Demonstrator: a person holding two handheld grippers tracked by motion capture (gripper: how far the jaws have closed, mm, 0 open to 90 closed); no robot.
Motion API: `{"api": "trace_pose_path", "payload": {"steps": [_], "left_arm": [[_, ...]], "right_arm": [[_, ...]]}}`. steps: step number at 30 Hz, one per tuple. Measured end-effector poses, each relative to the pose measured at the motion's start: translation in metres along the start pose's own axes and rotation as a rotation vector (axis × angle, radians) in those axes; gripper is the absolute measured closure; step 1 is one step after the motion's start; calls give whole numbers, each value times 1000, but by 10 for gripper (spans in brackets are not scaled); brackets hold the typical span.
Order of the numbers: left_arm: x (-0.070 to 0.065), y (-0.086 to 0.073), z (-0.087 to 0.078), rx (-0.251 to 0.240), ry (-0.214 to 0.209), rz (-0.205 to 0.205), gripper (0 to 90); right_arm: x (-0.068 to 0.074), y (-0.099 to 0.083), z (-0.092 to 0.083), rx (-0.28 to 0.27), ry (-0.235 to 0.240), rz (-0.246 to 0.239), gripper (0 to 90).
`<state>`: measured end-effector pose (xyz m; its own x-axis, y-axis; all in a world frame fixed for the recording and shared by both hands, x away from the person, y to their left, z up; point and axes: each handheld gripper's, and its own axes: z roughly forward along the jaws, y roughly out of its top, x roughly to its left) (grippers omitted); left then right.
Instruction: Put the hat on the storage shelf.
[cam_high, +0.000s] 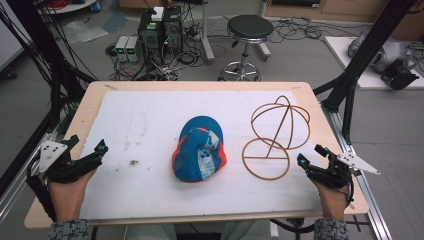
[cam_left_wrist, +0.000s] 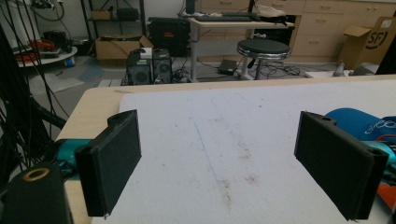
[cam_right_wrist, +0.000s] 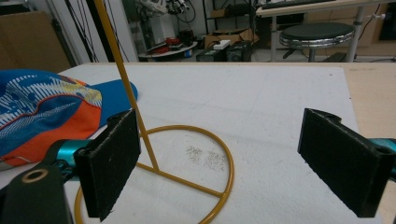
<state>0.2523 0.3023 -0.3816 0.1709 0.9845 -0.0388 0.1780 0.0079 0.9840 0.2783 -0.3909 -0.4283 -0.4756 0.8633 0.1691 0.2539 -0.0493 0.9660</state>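
A blue, orange and white cap (cam_high: 200, 150) lies crumpled in the middle of the white mat (cam_high: 145, 125). To its right stands a gold wire hat stand (cam_high: 277, 132) with a round base ring and a spherical top. My left gripper (cam_high: 100, 150) rests at the mat's left edge, jaws open and empty; the cap's (cam_left_wrist: 369, 128) brim peeks in past its right jaw. My right gripper (cam_high: 309, 159) sits just right of the stand's base, open and empty. In the right gripper view the stand's base ring (cam_right_wrist: 205, 140) and upright rod lie between and beyond the jaws, with the cap (cam_right_wrist: 46, 112) at left.
The wooden table (cam_high: 90, 95) ends close behind the mat. Beyond it on the floor are a black stool (cam_high: 249, 30), computer boxes (cam_high: 160, 30) and tangled cables. Black frame posts (cam_high: 370, 45) flank the table at both sides.
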Motion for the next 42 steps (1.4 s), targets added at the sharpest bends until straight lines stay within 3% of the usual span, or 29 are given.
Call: {"api": "trace_pose_path", "payload": {"steps": [9, 18, 32, 36, 42], "left_arm": [[1, 2, 3, 2, -3, -4, 149], [-10, 5, 12, 6, -43, 7, 153], [-55, 6, 41, 27, -175, 47, 161], [-77, 6, 52, 35, -238, 64, 167], [-99, 6, 59, 41, -297, 91, 187]], "right_arm": [[-1, -2, -4, 4, -3, -5, 123], [2, -3, -6, 17, -3, -12, 123], [3, -6, -15, 24, -9, -18, 123], [3, -7, -20, 31, -15, -17, 123], [4, -9, -23, 33, -18, -30, 123]]}}
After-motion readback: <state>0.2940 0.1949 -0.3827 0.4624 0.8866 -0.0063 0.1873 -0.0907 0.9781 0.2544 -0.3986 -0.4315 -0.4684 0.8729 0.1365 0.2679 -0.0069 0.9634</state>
